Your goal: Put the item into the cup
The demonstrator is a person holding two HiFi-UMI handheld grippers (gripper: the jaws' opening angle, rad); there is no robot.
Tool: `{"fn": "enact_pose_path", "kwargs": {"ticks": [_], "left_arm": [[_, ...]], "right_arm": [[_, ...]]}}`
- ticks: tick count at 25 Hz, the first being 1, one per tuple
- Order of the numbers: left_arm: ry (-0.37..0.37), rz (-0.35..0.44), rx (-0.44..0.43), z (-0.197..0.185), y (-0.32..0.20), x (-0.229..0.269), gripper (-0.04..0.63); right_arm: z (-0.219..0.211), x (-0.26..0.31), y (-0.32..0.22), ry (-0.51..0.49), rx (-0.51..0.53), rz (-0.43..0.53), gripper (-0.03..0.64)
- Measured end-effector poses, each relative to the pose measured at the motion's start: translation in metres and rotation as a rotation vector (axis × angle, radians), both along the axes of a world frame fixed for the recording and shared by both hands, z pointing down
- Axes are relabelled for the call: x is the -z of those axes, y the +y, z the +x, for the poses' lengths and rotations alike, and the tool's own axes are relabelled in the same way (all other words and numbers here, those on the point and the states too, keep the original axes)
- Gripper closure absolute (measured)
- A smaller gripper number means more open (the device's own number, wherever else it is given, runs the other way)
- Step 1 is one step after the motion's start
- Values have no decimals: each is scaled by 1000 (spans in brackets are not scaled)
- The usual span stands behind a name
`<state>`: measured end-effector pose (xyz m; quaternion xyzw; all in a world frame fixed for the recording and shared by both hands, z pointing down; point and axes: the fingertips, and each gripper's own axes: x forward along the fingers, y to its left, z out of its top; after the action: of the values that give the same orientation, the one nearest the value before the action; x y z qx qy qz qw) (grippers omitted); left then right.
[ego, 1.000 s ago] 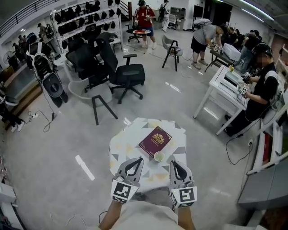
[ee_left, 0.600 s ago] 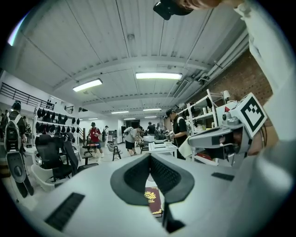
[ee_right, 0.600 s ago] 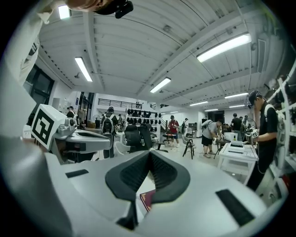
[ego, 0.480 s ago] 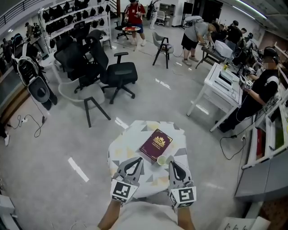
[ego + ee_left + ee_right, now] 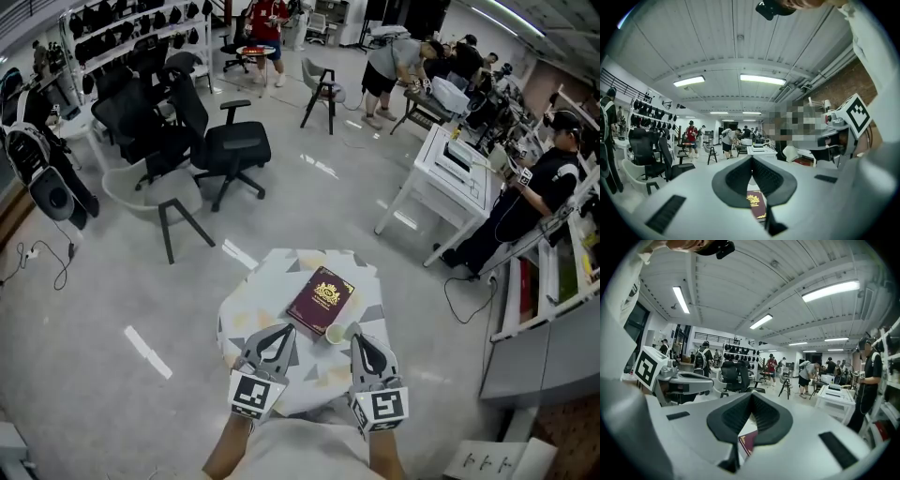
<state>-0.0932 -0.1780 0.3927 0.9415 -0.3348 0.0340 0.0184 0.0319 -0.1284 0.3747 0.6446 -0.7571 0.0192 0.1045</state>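
Observation:
A small round table [image 5: 253, 300] with a patterned top stands right in front of me. On it lies a maroon book [image 5: 321, 298] with a gold crest, and a small white cup [image 5: 336, 333] stands upright at the book's near right corner. My left gripper [image 5: 284, 331] is held over the table's near edge, shut and empty, left of the cup. My right gripper [image 5: 357, 339] is shut and empty too, just right of the cup. The left gripper view shows closed tips [image 5: 751, 159] above the book [image 5: 756, 206]. The right gripper view shows the same, its tips [image 5: 752, 395] above the book [image 5: 749, 442]. No loose small item shows.
Grey floor surrounds the table. Black office chairs [image 5: 230, 145] and a white stool [image 5: 155, 202] stand at the back left. White work tables [image 5: 450, 169] with people at them line the right side, and a shelf unit [image 5: 553, 281] is at the far right.
The head view has drifted, so the room sits a little differently in frame. Both grippers stay shut in the same place over the table's near edge; book and cup have not moved.

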Motion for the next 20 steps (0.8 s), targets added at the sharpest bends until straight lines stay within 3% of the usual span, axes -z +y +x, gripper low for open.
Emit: {"fn": "enact_pose_path", "kwargs": {"ticks": [8,20], "left_arm": [[12,11,24,-12,-18,-1,581],[-1,34,152,-30,-39,5,581]], "right_arm": [[-9,-5,-19,8,16,-5,611],[-20,-9,-58,-38,134,16,611]]}}
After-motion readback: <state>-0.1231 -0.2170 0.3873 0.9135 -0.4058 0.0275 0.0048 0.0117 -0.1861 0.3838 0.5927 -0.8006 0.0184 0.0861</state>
